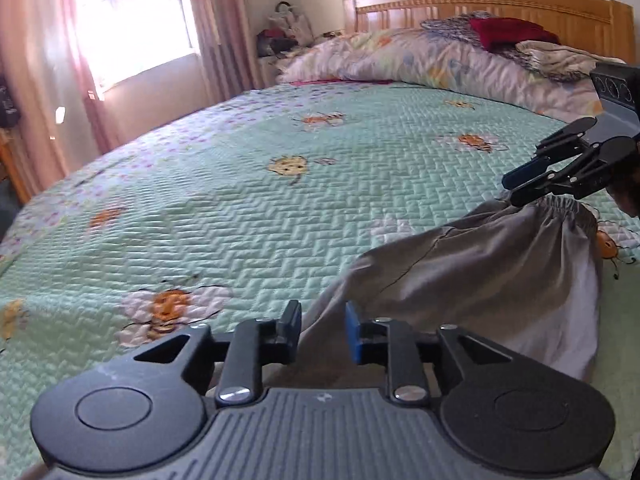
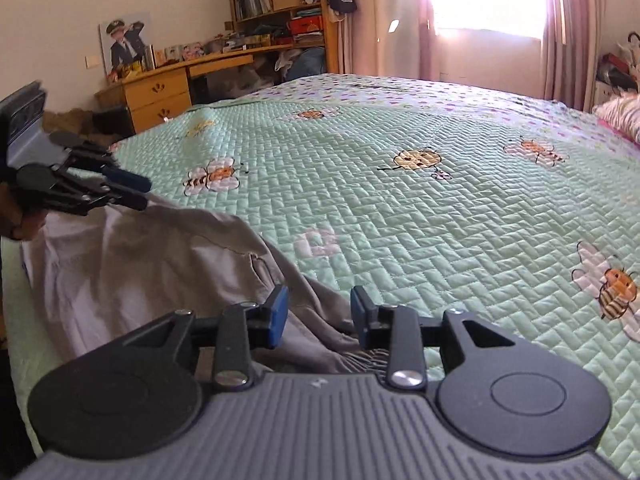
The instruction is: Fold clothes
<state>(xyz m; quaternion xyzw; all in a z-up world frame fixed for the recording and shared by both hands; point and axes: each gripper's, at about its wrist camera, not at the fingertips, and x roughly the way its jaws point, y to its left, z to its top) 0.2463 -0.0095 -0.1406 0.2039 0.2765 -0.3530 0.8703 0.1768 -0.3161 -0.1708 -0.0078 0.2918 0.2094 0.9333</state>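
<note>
Both claws hover jaws apart, gripping nothing: left claw [image 1: 323,330] at one end of the grey trousers [image 1: 480,264], right claw [image 2: 319,316] over the waistband end. Trousers lie bunched near the bed's [image 1: 240,200] edge. I reckon a thin pinch slips, dragging wrinkles. Pillows [image 1: 400,60] sit well clear.

Daylight floods in through the window [image 1: 132,20], which is blown out to white at the upper left of the left wrist view and the upper right of the right wrist view. The pink curtains [image 2: 568,28] beside it glow and wash out. The green bedspread [image 1: 280,184] is evenly and brightly lit, with soft shadows. Both pictures bow strongly at the edges, with dark corners. Far objects look soft and slightly smeared.
</note>
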